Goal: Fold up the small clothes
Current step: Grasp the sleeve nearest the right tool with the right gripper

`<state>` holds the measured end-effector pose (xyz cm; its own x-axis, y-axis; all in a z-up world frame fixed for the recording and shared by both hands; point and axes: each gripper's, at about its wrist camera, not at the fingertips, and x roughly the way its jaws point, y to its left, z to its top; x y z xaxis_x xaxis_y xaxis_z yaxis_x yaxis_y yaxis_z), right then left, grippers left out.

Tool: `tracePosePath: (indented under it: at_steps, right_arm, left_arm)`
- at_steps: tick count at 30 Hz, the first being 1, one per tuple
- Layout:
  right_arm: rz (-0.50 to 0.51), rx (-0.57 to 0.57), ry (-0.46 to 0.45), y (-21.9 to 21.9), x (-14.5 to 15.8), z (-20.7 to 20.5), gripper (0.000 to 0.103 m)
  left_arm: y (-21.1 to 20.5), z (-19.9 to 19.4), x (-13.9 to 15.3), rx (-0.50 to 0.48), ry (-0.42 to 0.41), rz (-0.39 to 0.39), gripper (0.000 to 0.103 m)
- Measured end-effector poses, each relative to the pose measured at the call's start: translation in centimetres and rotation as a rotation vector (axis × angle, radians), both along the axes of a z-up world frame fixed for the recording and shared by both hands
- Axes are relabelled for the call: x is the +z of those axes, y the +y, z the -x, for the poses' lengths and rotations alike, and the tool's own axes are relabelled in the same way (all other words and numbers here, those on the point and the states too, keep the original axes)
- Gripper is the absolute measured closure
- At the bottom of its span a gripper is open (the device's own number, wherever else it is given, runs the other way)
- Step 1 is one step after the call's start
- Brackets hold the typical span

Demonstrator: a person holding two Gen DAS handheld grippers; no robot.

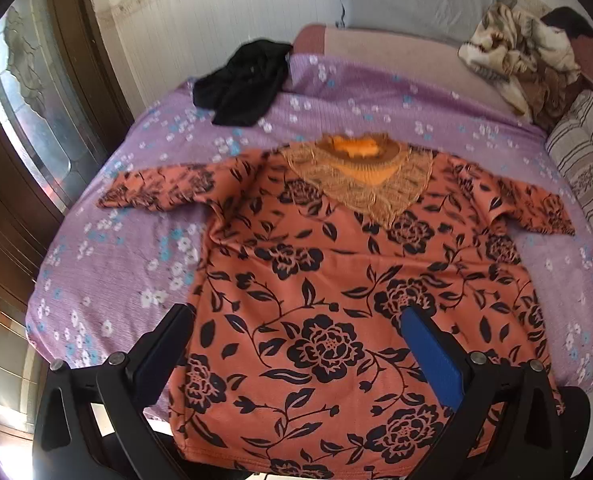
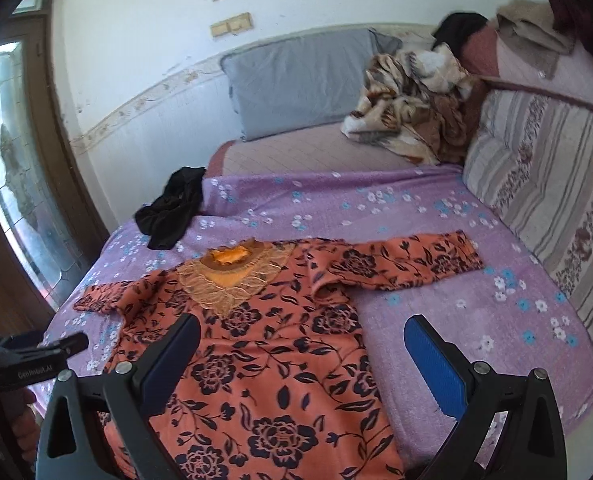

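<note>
Shirt: we see the orange floral shirt (image 1: pixel 336 280) spread flat, front up, on the purple flowered bedspread (image 1: pixel 136 240), both sleeves out sideways, collar toward 12 o'clock and hem toward 6 o'clock, at the near edge of the bed.
Left gripper: our left gripper (image 1: pixel 300 320) stands wide apart and holds nothing; it hovers over the lower body of the shirt, its 9 o'clock finger above the shirt's side edge and its 3 o'clock, blue-padded finger over the printed cloth. We cannot tell whether the tips touch the fabric.
Right gripper: our right gripper (image 2: pixel 302 330) is spread wide too, with nothing between the fingers; the shirt's side seam falls in the gap, the 9 o'clock finger over the shirt and the 3 o'clock finger over bare bedspread.
Right sleeve: it reaches toward 2 o'clock from the right gripper.
Black garment: a crumpled black garment (image 1: pixel 244 80) lies well apart from the shirt, at 11 o'clock beyond the collar.
</note>
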<state>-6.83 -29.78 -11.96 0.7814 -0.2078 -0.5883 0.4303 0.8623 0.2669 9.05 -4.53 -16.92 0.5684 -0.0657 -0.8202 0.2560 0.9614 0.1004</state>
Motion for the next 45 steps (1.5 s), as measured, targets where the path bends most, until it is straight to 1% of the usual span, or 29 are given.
tracePosePath:
  at_steps: [2,5,8,10,12,13,14,15,16,17,18,20,21,22,23,24,25,26,27,28,29,32,35,38,39,40,43,45]
  right_arm:
    - [-0.111,-0.084,-0.011,-4.2,-2.0,0.0,0.000]
    - [-0.311,-0.179,-0.029,-10.7,-5.4,-0.8,0.000]
    - [-0.558,-0.245,-0.101,-16.2,-9.1,-2.3,0.000]
    - [-0.655,-0.279,-0.122,-19.0,-11.1,-4.3,0.000]
    - [-0.690,-0.335,-0.121,-21.7,-12.9,-6.3,0.001]
    - [-0.708,-0.365,-0.127,-23.0,-13.8,-7.1,0.004]
    - [-0.730,-0.394,-0.130,-24.3,-14.8,-7.8,0.006]
    - [-0.750,-0.423,-0.126,-25.5,-15.7,-8.5,0.011]
    - [-0.770,-0.454,-0.118,-26.6,-16.6,-9.2,0.016]
    - [-0.789,-0.487,-0.115,-27.4,-17.6,-9.6,0.017]
    - [-0.796,-0.513,-0.135,-28.1,-18.1,-9.8,0.020]
    - [-0.769,-0.534,-0.173,-28.7,-17.9,-10.3,0.021]
    - [-0.746,-0.536,-0.165,-29.0,-17.8,-11.0,0.023]
    - [-0.727,-0.538,-0.153,-29.4,-17.9,-11.6,0.029]
    - [-0.704,-0.544,-0.143,-29.6,-18.1,-12.1,0.033]
    - [-0.680,-0.549,-0.139,-30.0,-18.2,-12.5,0.043]
    - [-0.658,-0.553,-0.123,-30.3,-18.4,-12.8,0.062]
    - [-0.653,-0.560,-0.106,-30.6,-18.7,-13.0,0.075]
    - [-0.665,-0.570,-0.108,-30.9,-19.0,-12.7,0.089]
    - [-0.685,-0.573,-0.126,-31.0,-19.2,-12.4,0.092]
    - [-0.692,-0.567,-0.140,-30.9,-19.0,-12.2,0.093]
    - [-0.640,-0.498,-0.169,-29.5,-16.7,-12.5,0.094]
    - [-0.626,-0.376,-0.216,-26.7,-13.3,-13.8,0.094]
    - [-0.598,-0.232,-0.257,-22.9,-9.1,-16.4,0.094]
    - [-0.591,-0.180,-0.262,-21.3,-7.8,-17.4,0.094]
    - [-0.580,-0.131,-0.264,-19.6,-6.7,-18.6,0.095]
    - [-0.558,0.002,-0.268,-14.0,-4.2,-22.0,0.095]
    - [-0.570,0.077,-0.263,-10.1,-3.7,-24.0,0.095]
  left_arm:
    - [-0.7,-2.1,-2.3,0.003,0.022,-0.020,0.000]
    - [-2.1,-5.4,-4.8,0.010,0.005,-0.052,0.000]
    - [-3.5,-8.6,-6.9,0.009,0.005,-0.038,0.000]
    - [-4.4,-10.3,-8.6,-0.003,0.005,-0.046,0.000]
    - [-4.7,-11.3,-10.4,-0.008,0.033,-0.065,0.000]
    - [-4.8,-11.9,-11.3,-0.004,0.073,-0.070,0.000]
    - [-5.0,-12.6,-12.0,-0.004,0.121,-0.055,0.000]
    - [-5.1,-13.1,-12.4,-0.010,0.156,-0.021,0.000]
    - [-5.1,-13.4,-12.5,-0.008,0.166,0.003,0.000]
    - [-5.1,-13.7,-12.5,-0.004,0.168,0.009,0.000]
    - [-5.2,-13.8,-12.6,-0.009,0.170,0.013,0.000]
    - [-5.1,-14.1,-12.7,-0.019,0.175,0.026,0.000]
    - [-5.1,-14.3,-12.7,-0.020,0.174,0.032,0.000]
    - [-5.1,-14.5,-12.7,-0.019,0.171,0.036,0.000]
    - [-5.2,-14.5,-12.7,-0.019,0.165,0.036,0.000]
    - [-5.2,-14.6,-12.8,-0.017,0.154,0.035,0.000]
    - [-5.3,-14.4,-12.8,-0.013,0.135,0.034,0.000]
    - [-5.3,-14.2,-13.0,-0.006,0.113,0.033,0.000]
    - [-5.3,-14.0,-13.1,0.004,0.091,0.032,0.000]
    - [-5.4,-13.7,-13.2,0.010,0.073,0.031,0.000]
    - [-5.3,-13.7,-13.2,0.017,0.068,0.030,0.000]
    - [-5.3,-14.0,-13.3,0.023,0.083,0.032,0.000]
    - [-5.4,-14.0,-13.2,0.022,0.088,0.029,0.000]
    - [-5.1,-14.0,-12.7,-0.017,0.145,0.013,0.000]
    - [-4.6,-14.3,-12.3,-0.013,0.148,0.012,0.000]
    - [-3.9,-14.5,-11.5,0.011,0.113,0.008,0.000]
    - [-0.6,-15.1,-8.5,0.119,-0.054,-0.031,0.000]
    - [2.3,-15.9,-7.1,0.195,-0.115,-0.045,0.000]
